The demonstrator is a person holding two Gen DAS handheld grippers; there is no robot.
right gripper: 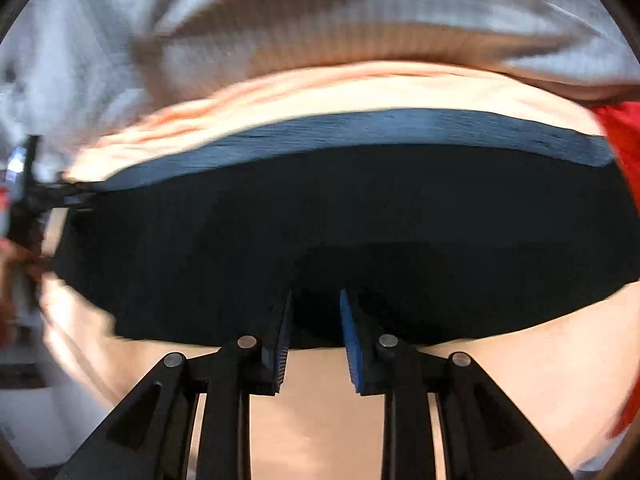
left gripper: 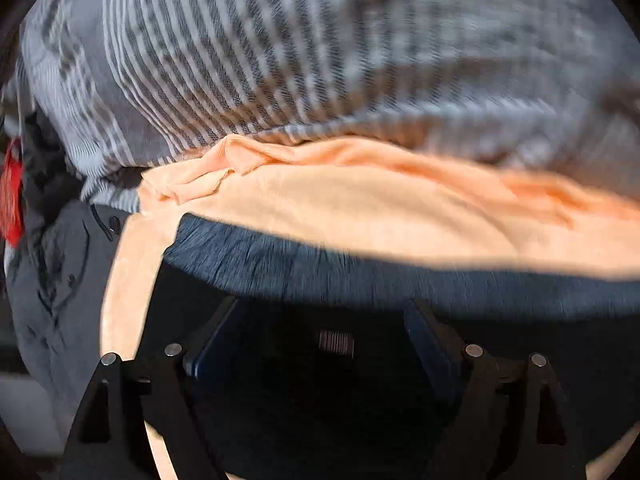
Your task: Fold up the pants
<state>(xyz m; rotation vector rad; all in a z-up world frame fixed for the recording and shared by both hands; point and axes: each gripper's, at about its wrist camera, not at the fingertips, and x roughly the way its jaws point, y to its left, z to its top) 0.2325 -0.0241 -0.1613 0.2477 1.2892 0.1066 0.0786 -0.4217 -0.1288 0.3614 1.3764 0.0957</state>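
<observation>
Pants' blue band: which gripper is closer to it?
Left. The left gripper hangs just behind the band, jaws wide; the right gripper is at the opposite edge of the pants, well short of it.

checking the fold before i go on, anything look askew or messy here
The dark pants lie flat with a fairly even waistband edge. The peach cloth under them is bunched into a rumpled fold at its far left corner. Nothing else stands out, though both views are blurred.

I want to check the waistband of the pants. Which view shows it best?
The right wrist view: the waistband runs almost whole across the frame, though blurred. The left wrist view shows only part of the waistband, cut by the frame's right edge.
</observation>
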